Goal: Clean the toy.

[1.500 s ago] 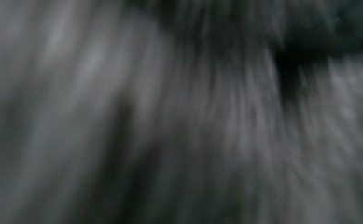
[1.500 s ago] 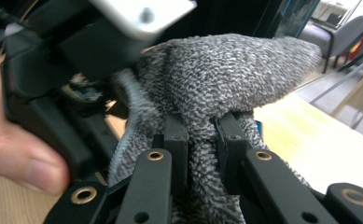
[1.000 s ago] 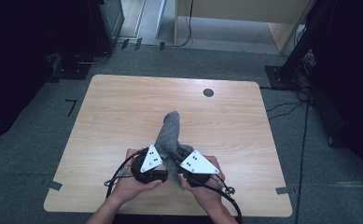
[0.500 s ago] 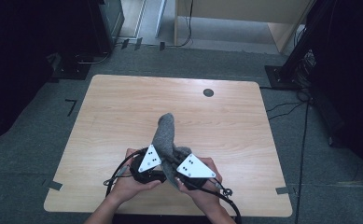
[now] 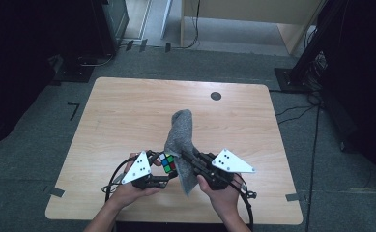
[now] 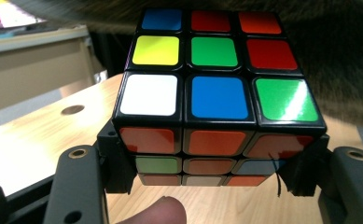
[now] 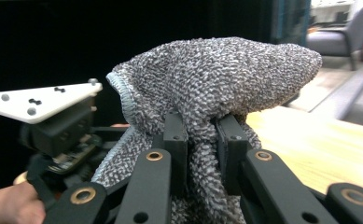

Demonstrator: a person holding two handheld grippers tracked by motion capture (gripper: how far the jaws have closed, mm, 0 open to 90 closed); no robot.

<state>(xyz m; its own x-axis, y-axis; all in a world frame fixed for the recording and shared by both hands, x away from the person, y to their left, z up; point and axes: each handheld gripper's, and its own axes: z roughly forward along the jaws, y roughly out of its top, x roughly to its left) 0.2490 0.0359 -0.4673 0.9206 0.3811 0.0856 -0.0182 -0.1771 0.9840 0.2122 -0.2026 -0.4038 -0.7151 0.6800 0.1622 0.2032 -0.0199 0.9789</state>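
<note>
Cube [image 6: 219,98], a scrambled colour puzzle, sits clamped between the jaws of the left gripper [image 6: 216,172]; pads press its lower side faces. Left gripper view gives the detail: top face white, blue, green along the near row, orange row on the front face, a fingertip [image 6: 163,213] just below the jaws. Beyond the cube, grey cloth [image 6: 342,56] hangs blurred across the top and right.

Right gripper view: right gripper [image 7: 202,154] pinched shut on a bunched fold of the cloth [image 7: 216,79]; terry weave and a pale blue hem show, the rest mounding above the jaws. To one side, farther off, the left gripper's white plate [image 7: 39,100] and a hand [image 7: 11,205].

High view places it all: left gripper [image 5: 164,166] and right gripper [image 5: 188,162] close together near the person's edge of the table [image 5: 127,111], cube [image 5: 167,163] just visible at the cloth's left edge, cloth [image 5: 180,140] stretching away from the jaws toward the table's middle.

Against the earlier frames: cube was hidden under the cloth then, now uncovered; right gripper has shifted out to the right, cloth leaning more
</note>
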